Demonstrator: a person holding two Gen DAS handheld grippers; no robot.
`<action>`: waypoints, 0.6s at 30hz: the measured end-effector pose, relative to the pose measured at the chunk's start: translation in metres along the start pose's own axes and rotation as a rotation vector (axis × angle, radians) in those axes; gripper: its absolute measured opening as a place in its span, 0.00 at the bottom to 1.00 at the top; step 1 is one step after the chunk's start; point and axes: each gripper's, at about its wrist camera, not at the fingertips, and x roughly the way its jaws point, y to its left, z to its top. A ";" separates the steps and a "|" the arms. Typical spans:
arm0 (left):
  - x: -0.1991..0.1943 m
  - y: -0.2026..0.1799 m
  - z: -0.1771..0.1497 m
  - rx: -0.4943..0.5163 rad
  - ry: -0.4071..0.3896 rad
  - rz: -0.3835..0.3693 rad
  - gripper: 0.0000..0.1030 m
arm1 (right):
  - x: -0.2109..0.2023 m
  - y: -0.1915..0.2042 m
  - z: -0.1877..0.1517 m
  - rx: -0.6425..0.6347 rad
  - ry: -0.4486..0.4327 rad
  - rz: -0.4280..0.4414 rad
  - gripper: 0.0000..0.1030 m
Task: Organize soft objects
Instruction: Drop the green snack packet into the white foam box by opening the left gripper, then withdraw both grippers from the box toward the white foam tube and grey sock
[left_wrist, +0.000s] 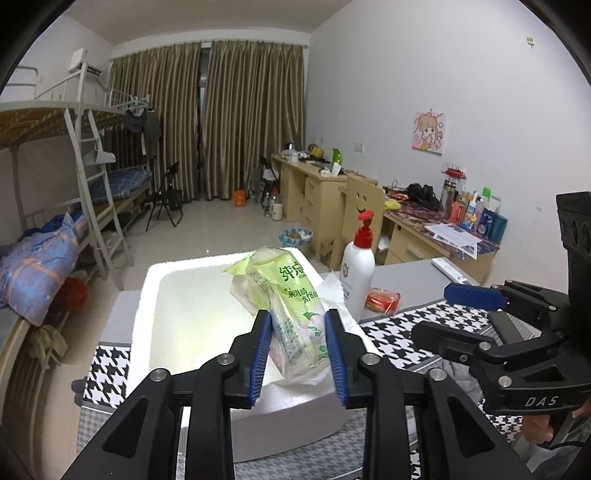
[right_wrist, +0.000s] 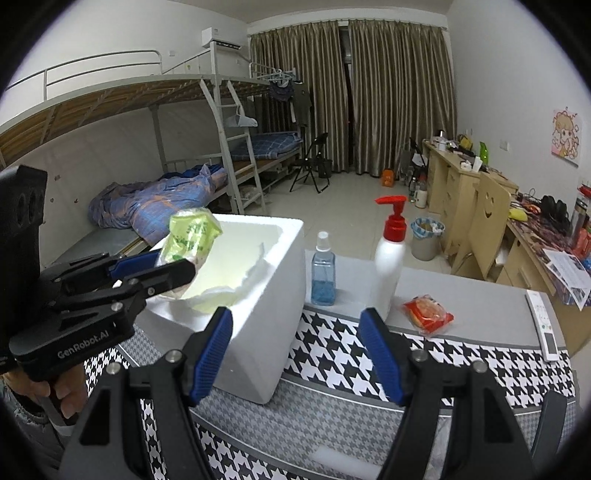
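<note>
The green tissue pack (left_wrist: 286, 314) hangs over the white foam box (left_wrist: 155, 295), between the left gripper (left_wrist: 299, 354) pads (whether they pinch it, I can't tell). Right gripper (right_wrist: 295, 354) gapes empty beside the box. Beyond it: pump bottle (right_wrist: 389, 254), spray bottle (right_wrist: 323, 273), red packet (right_wrist: 428, 314). Crumpled tissue (right_wrist: 243, 284) lies inside, half hidden.

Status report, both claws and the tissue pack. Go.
Left claw around green tissue pack, over white foam box. Right claw open, empty. Loose tissue in box; nothing blocking.
</note>
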 end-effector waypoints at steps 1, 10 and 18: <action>0.001 0.000 -0.001 0.001 0.002 0.001 0.34 | 0.000 -0.001 0.000 0.002 -0.001 0.001 0.73; 0.002 -0.005 -0.004 0.003 0.003 0.008 0.73 | -0.003 -0.005 -0.006 0.019 -0.003 0.007 0.73; -0.008 -0.005 -0.003 -0.009 -0.046 0.057 0.93 | -0.013 -0.004 -0.008 0.025 -0.023 0.008 0.73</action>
